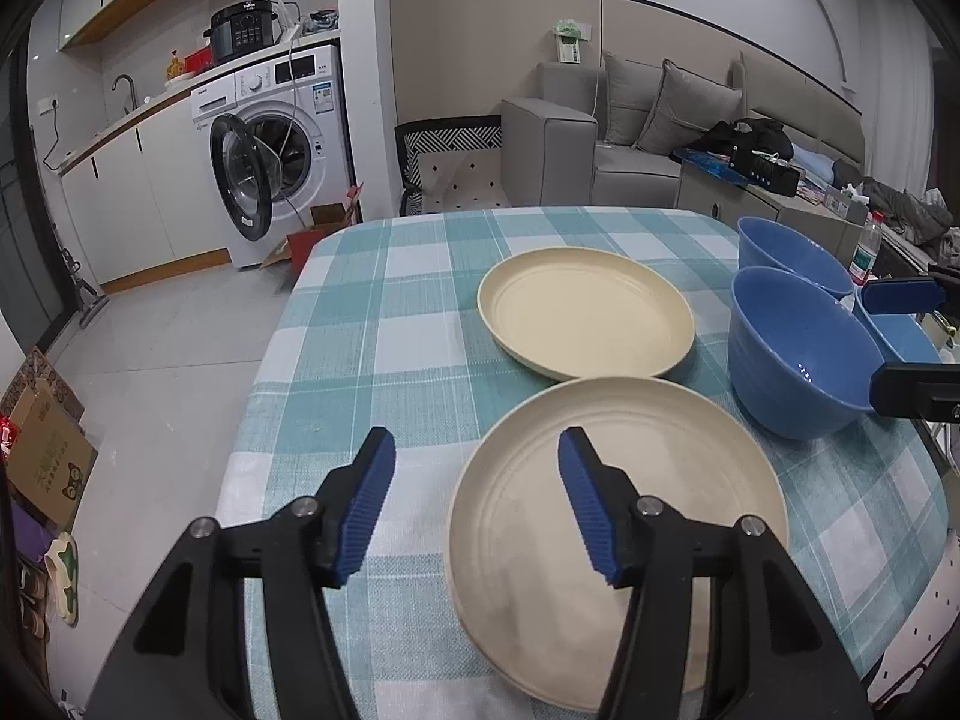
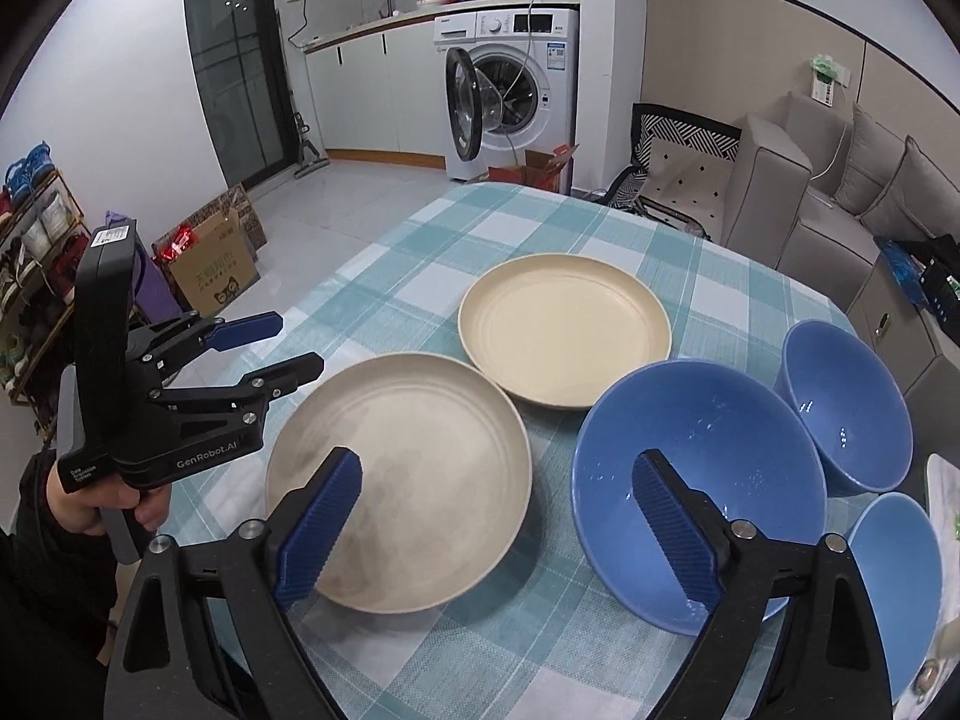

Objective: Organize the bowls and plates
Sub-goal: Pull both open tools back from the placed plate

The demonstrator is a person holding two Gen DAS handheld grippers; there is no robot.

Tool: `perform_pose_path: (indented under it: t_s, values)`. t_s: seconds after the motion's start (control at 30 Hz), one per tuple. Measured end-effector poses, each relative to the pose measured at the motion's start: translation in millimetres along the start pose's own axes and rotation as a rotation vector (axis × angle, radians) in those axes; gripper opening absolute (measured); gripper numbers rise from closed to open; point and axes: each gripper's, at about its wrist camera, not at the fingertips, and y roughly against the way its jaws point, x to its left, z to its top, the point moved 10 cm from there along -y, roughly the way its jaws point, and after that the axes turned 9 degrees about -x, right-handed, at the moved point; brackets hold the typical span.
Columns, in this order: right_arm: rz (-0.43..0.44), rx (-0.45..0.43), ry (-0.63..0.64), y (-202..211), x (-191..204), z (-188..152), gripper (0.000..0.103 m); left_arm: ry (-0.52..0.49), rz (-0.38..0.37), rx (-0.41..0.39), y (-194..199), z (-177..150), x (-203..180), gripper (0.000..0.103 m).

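Presently, both grippers: hover above the table with nothing between their jaws.
Left gripper (image 1: 477,495): jaws spread about halfway, empty; its right pad hangs over the near plate, its left pad over bare cloth. In the right wrist view it (image 2: 297,343) sits at 9 o'clock, gripped by a hand (image 2: 105,501).
Right gripper (image 2: 498,528): jaws spread wide, empty; one pad over the near plate, the other over the big bowl.
Near plate (image 2: 399,480): pale cream, flat on the cloth, not stacked.
Far plate (image 2: 564,330): yellower cream, at 12 o'clock of the near one, rims touching or nearly so.
Big bowl (image 2: 696,480): blue, upright, at 3 o'clock of the near plate.
Second bowl (image 2: 846,402): blue, just beyond the big one, toward 2 o'clock.
Third bowl (image 2: 894,588): blue, at 4 o'clock, partly cut off by the frame edge.
Progress: early, by my reading; no plate rests on another and no bowl is nested, so all stacking is left.
Table (image 1: 360,360): covered by a teal and white checked cloth.
Room: washing machine (image 2: 516,90) with its door open at 12 o'clock, grey sofa (image 1: 630,138) to the right, cardboard box (image 2: 216,270) on the floor at 10 o'clock.
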Motion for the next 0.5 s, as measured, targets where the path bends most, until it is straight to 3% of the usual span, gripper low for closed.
perform_pose_path:
  t_s: [0.07, 0.17, 0.5]
  values:
    - [-0.006, -0.014, -0.001, 1, -2, 4, 0.099, 0.002, 0.007, -0.008, 0, 4, 0, 0.081]
    - [-0.009, -0.028, -0.011, 2, -6, 10, 0.101, 0.013, 0.023, -0.039, 3, 13, 1, 0.098]
    - [-0.005, -0.084, -0.050, 7, -20, 34, 0.102, 0.017, 0.014, -0.075, 3, 35, -3, 0.103]
